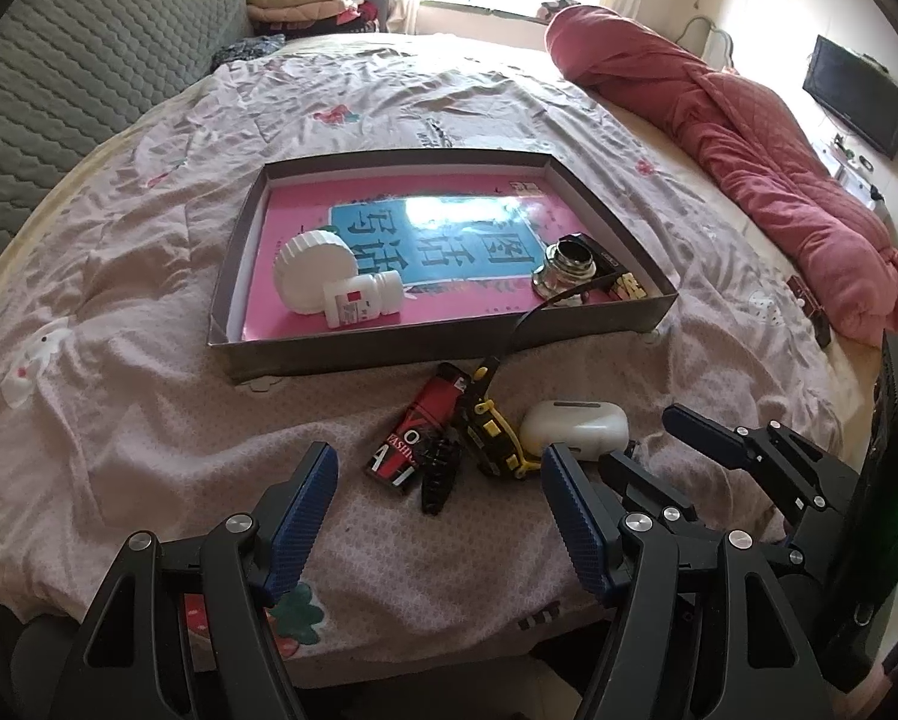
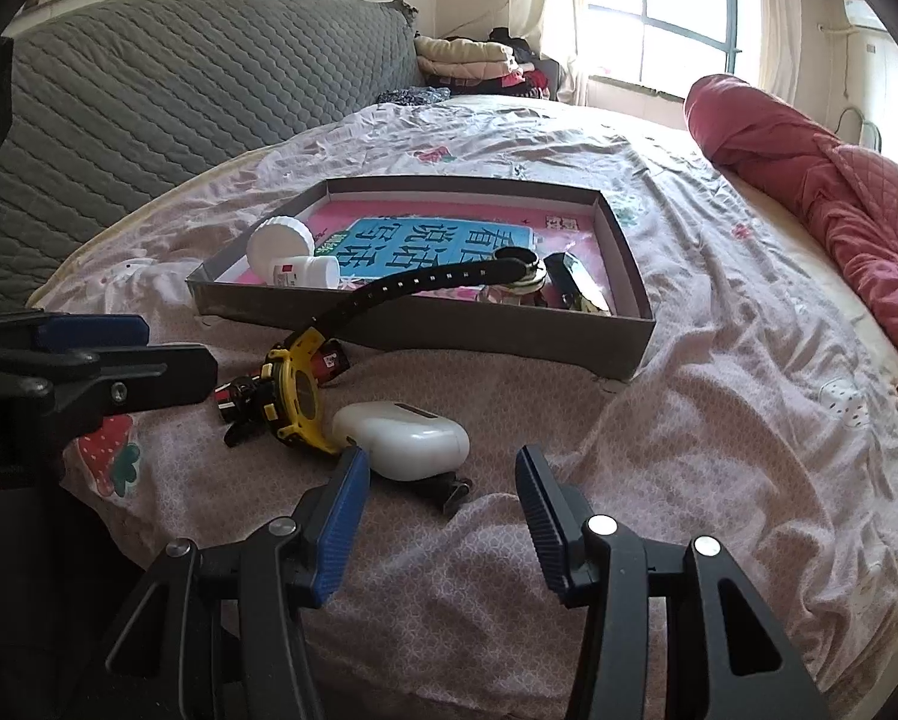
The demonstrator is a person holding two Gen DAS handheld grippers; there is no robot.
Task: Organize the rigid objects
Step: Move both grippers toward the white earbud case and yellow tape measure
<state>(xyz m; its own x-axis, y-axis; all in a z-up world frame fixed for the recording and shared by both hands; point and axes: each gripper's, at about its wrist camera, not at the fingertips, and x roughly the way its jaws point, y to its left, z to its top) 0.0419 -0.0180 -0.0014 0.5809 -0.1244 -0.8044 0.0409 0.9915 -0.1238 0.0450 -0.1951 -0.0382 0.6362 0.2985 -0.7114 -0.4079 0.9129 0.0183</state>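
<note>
A grey cardboard tray (image 1: 341, 354) (image 2: 508, 342) sits on the bed, lined with a pink and blue book. In it lie a white round jar (image 1: 314, 267) (image 2: 279, 243), a white pill bottle (image 1: 362, 298) (image 2: 305, 271), a glass ink bottle (image 1: 568, 270) and a small dark box (image 2: 574, 276). In front of the tray lie a red and black lighter (image 1: 416, 432), a yellow and black watch (image 1: 493, 438) (image 2: 296, 399) and a white earbud case (image 1: 574, 426) (image 2: 401, 439). My left gripper (image 1: 440, 492) is open just before the lighter. My right gripper (image 2: 443, 474) is open beside the earbud case.
The bed sheet (image 1: 149, 420) is pink and rumpled. A red quilt roll (image 1: 748, 168) (image 2: 838, 192) lies along the right side. A grey padded headboard (image 2: 179, 90) stands at the left. Folded clothes (image 1: 299, 0) sit at the far end. A small white die (image 2: 844, 402) lies at the right.
</note>
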